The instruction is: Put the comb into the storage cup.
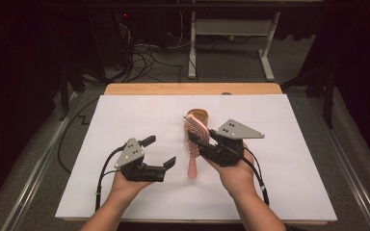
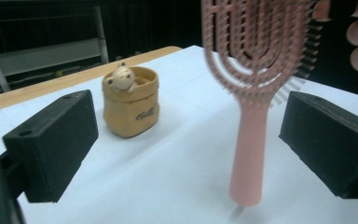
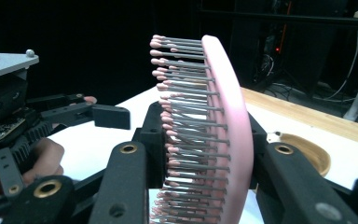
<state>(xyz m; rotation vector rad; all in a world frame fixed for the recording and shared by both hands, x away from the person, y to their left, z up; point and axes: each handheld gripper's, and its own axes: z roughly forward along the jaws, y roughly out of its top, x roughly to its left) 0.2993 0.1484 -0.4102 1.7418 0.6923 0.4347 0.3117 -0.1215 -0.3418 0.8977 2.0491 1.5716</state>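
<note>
- We see the left tool (image 1: 161, 151) over the near left part of the white surface (image 1: 125, 115), held in a hand (image 1: 125, 185) that comes in from the near edge.
- Its jaws stand wide apart and grip nothing; they point toward the middle of the surface.
- In the left gripper view the two black pads (image 2: 56, 140) flank the brush (image 2: 251, 93) without touching it: the handle stands in the gap nearer the right-hand pad, and there is clear space on both sides.
- The brush (image 1: 192, 144) is pink and stands about upright near the middle of the surface, head up and handle down; the handle's tip is at or just above the white sheet, and we cannot tell whether it touches.
- Behind the brush, toward the far edge, sits a small tan pouch (image 2: 130, 107) with a little figure (image 2: 121, 77) in its mouth; it is apart from the brush.
- The right tool (image 1: 196, 140) is clamped on the brush's head, and in the right gripper view its jaws press the head from both sides, with the bristles (image 3: 186, 116) turned toward the left tool.
- The right hand (image 1: 236, 175) holds that tool over the near middle of the surface, just right of the brush.
</note>
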